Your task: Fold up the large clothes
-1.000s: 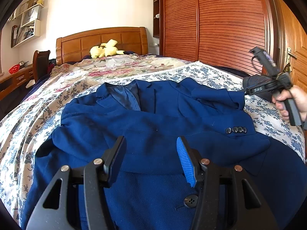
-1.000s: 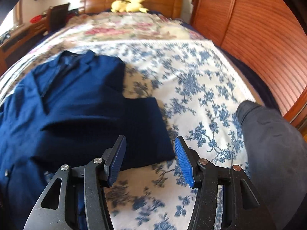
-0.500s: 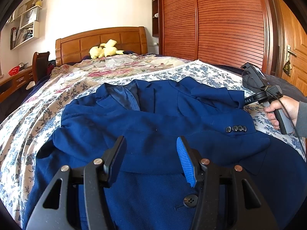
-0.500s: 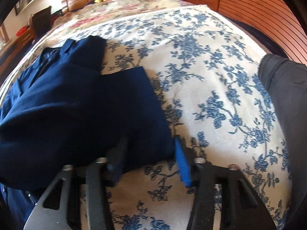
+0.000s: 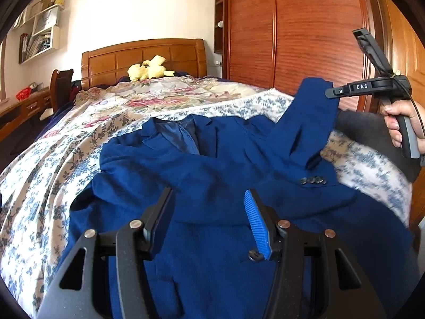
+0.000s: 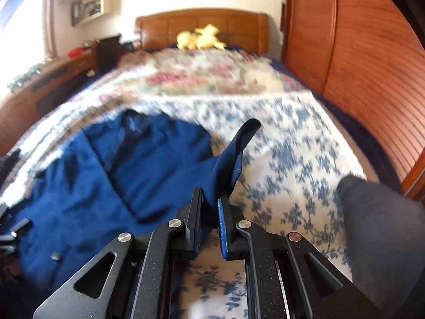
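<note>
A dark blue suit jacket (image 5: 212,183) lies front-up on the bed, collar toward the headboard. My left gripper (image 5: 209,212) hovers open over its lower front with nothing between the fingers. On the right, my right gripper (image 5: 333,93), held by a hand (image 5: 398,122), has the jacket's right-side flap (image 5: 305,122) raised off the bedspread. In the right wrist view the jaws of that gripper (image 6: 209,202) are closing, with the blue cloth (image 6: 233,154) pinched between the pads and standing up ahead of them. The rest of the jacket (image 6: 119,178) lies flat to the left.
The blue-flowered bedspread (image 5: 39,191) covers the bed. A yellow plush toy (image 5: 148,70) sits by the wooden headboard (image 5: 143,55). A brown wardrobe (image 5: 292,32) lines the right side. A grey trouser leg (image 6: 379,228) rests at the bed's right edge. Desk and chair (image 5: 61,85) stand left.
The right gripper came down onto the jacket's right edge, closed on it and lifted it off the bedspread. The left gripper shifted slightly and stayed open.
</note>
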The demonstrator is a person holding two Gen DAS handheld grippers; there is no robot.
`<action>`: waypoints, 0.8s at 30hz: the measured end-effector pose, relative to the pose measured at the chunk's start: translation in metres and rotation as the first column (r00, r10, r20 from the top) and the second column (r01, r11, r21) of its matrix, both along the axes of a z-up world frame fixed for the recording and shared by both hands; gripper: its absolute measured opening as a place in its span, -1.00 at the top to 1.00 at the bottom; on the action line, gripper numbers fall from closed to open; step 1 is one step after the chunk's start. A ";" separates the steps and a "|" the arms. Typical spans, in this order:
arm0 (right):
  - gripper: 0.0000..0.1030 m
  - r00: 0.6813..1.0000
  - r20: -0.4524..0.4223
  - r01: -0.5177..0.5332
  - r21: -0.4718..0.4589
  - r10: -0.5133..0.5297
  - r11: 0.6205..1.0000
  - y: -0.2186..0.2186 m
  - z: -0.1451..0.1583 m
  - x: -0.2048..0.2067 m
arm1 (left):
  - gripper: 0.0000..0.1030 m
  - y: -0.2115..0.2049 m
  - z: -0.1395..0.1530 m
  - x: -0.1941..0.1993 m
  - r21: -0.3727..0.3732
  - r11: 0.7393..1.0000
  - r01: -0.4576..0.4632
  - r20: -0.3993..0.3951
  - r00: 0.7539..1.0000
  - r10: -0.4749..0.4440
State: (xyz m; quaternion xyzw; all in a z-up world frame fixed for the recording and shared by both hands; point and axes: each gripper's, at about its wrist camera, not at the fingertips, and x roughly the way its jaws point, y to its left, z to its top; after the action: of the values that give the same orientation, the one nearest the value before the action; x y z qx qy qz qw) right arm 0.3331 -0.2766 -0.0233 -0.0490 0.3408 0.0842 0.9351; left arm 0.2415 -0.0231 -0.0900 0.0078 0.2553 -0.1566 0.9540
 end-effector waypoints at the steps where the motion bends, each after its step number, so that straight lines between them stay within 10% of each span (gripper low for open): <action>1: 0.84 1.000 0.014 -0.010 0.004 0.010 1.000 0.005 0.008 -0.003 | -0.04 0.003 0.005 -0.006 -0.010 1.000 -0.002 0.005 1.000 0.002; 24: 0.84 0.909 0.169 -0.398 0.075 0.382 0.914 0.177 0.117 -0.108 | -0.04 0.077 0.048 -0.070 0.076 0.992 -0.105 0.073 0.992 0.100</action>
State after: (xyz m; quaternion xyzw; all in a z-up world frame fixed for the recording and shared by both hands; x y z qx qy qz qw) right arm 0.2247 -0.0994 0.0935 -0.0720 0.2475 0.2837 0.9236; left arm 0.1710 0.0535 -0.0419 0.0381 0.2285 -0.0967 0.9680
